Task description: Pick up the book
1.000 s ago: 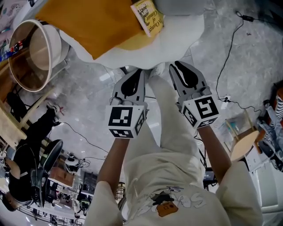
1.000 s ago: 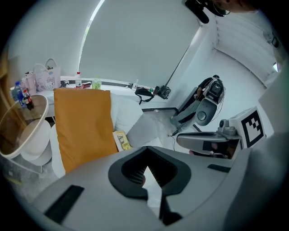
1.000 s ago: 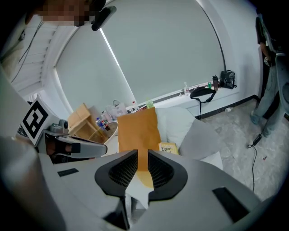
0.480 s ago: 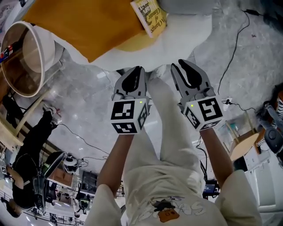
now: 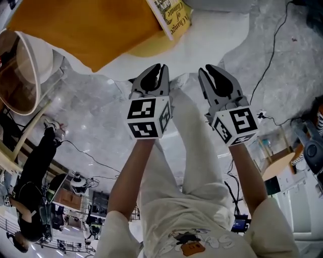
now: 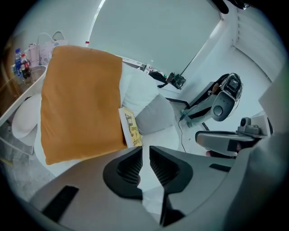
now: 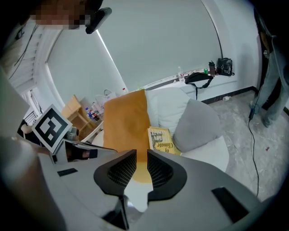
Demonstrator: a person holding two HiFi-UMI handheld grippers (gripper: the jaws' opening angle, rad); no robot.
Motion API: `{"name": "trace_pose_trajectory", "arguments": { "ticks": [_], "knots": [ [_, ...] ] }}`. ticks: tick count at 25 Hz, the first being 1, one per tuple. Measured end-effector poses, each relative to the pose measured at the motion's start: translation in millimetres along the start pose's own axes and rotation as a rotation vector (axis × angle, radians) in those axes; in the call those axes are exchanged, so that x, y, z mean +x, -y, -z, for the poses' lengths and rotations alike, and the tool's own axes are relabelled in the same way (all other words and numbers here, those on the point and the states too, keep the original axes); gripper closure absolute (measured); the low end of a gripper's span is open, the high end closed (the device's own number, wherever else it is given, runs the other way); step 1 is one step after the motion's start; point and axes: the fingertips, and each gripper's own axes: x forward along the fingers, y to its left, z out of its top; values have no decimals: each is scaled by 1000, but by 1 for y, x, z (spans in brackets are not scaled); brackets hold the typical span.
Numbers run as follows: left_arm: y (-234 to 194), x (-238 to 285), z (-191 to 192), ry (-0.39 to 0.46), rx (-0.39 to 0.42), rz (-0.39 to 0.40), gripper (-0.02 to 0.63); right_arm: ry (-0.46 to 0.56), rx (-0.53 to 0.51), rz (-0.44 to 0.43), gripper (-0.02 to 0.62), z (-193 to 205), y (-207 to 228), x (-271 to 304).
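The book (image 5: pixel 172 15), yellow with dark print, lies on the white bed (image 5: pixel 212 35) between an orange blanket (image 5: pixel 86 25) and a grey pillow. In the left gripper view the book (image 6: pixel 131 127) sits just beyond my left gripper (image 6: pixel 145 149), whose jaws are opening with a narrow gap and nothing between them. In the right gripper view the book (image 7: pixel 161 139) lies ahead and a little right of my right gripper (image 7: pixel 141 151), which stands slightly open and empty. From the head, the left gripper (image 5: pixel 156 70) and right gripper (image 5: pixel 212 73) hang side by side, short of the bed's near edge.
A round white tub (image 5: pixel 25 70) stands left of the bed. Cables (image 5: pixel 267 55) trail over the grey floor on the right. The person's legs (image 5: pixel 192 136) are below the grippers. The grey pillow (image 7: pixel 196 124) rests against the book's right side.
In the head view the bed and book have slid toward the top edge. Both grippers have shifted slightly up in the picture, still side by side.
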Motion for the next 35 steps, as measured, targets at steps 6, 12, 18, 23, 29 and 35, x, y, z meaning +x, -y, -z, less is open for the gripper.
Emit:
{"name": "trace_pose_trajectory", "arguments": {
  "ticks": [6,12,18,23,29,35],
  "knots": [
    [-8,34,6,-2,-49,-7,540,9,14,12,563,6,19,10],
    [-14,71,21,-11,-69,-4,489,-1,58,-10,572,22,33,23],
    [-27,102,33,-8,-163,-33,481,-19,48,-22,572,33,46,32],
    [-33,126,37,0,-217,-22,428,-29,35,-39,572,35,54,43],
    [-37,149,41,9,-224,14,334,-54,31,-58,572,50,52,55],
    [-37,174,45,8,-229,24,294,-73,11,-75,572,61,54,64]
  ]
}}
